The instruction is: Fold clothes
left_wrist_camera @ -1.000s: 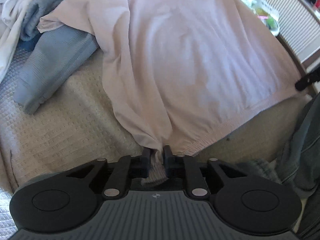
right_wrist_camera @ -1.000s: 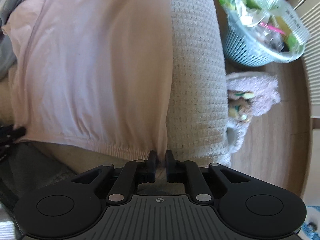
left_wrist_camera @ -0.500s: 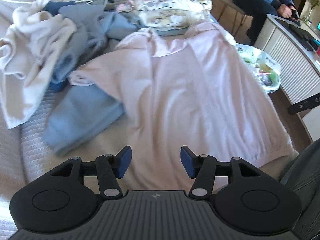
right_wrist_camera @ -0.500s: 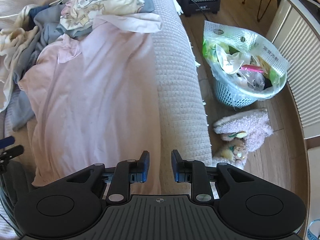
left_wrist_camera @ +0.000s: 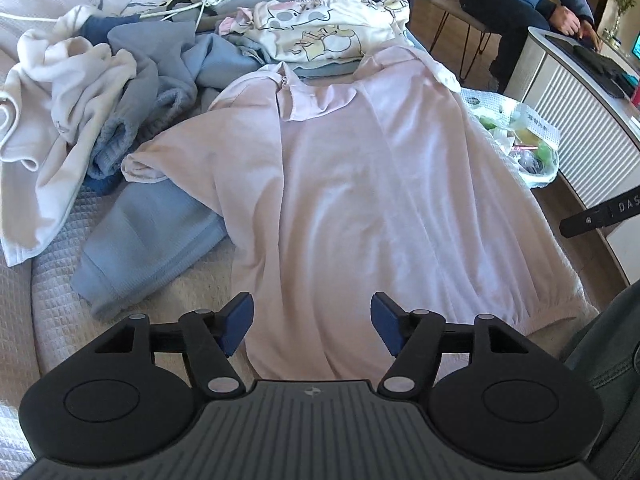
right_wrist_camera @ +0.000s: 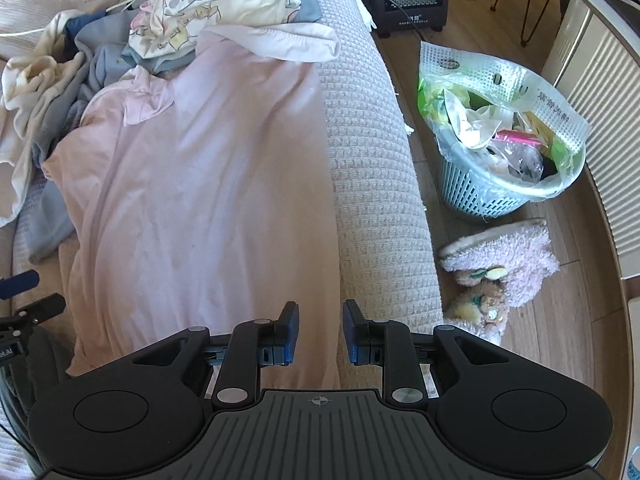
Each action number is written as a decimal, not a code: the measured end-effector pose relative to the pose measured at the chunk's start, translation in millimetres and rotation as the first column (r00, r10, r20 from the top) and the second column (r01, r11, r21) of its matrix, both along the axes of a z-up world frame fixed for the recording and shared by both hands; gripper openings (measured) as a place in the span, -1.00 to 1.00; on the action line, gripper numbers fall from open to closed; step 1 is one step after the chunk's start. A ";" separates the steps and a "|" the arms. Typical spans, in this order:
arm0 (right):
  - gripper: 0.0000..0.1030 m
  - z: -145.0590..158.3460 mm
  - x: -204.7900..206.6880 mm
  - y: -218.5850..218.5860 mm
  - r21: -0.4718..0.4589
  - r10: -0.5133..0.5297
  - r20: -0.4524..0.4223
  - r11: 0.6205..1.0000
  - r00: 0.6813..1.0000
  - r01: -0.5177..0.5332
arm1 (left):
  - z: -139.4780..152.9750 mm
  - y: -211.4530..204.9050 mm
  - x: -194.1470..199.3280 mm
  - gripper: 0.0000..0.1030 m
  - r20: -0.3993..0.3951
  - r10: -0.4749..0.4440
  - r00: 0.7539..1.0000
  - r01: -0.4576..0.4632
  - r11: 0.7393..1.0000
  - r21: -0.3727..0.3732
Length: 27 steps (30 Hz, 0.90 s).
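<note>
Two grippers above the hem end of a pale pink collared knit shirt (left_wrist_camera: 360,184), spread flat, collar far and hem near, on a beige waffle-textured sofa seat (right_wrist_camera: 372,184). Left gripper (left_wrist_camera: 312,322) over the shirt's near left corner, jaws wide apart after having just been opening further, nothing between the blue pads, cloth lying loose below. Right gripper (right_wrist_camera: 318,334) over the shirt's near right edge, jaws narrowly parted, having just been opening within the last second, no fabric pinched. Left of the shirt, touching its short sleeve, a grey-blue ribbed knit garment (left_wrist_camera: 148,236); farther left, a crumpled cream sweatshirt (left_wrist_camera: 60,92). Beyond the shirt's collar, a white garment printed with cartoon figures (left_wrist_camera: 328,32), overlapping the shirt's far edge. Right of the shirt, past the sofa edge and down on the wooden floor, a light blue plastic basket lined with a full rubbish bag (right_wrist_camera: 500,140), and nearer, a fluffy pink slipper (right_wrist_camera: 512,264).
</note>
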State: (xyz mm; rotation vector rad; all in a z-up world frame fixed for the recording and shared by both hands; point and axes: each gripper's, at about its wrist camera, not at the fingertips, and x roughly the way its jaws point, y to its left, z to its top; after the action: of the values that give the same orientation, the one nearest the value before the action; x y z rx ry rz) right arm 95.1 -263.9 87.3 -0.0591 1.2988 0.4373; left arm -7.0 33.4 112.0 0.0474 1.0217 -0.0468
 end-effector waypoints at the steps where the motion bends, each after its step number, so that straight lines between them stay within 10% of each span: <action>1: -0.51 -0.2 -0.3 -0.1 0.000 0.000 0.003 1.000 1.000 0.000 | 0.9 0.1 0.6 0.22 0.004 0.002 1.000 -0.002 1.000 -0.002; 27: -0.51 8.4 64.5 -6.1 0.119 0.000 0.139 0.993 0.990 -0.017 | 24.8 -42.3 123.4 0.42 0.132 -0.082 0.988 0.082 0.997 0.004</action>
State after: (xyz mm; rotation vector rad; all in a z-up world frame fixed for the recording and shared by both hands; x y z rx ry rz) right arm 159.6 -270.0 95.7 0.0054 1.1335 0.5087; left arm 116.4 -8.9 136.8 0.0902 0.8873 -0.1182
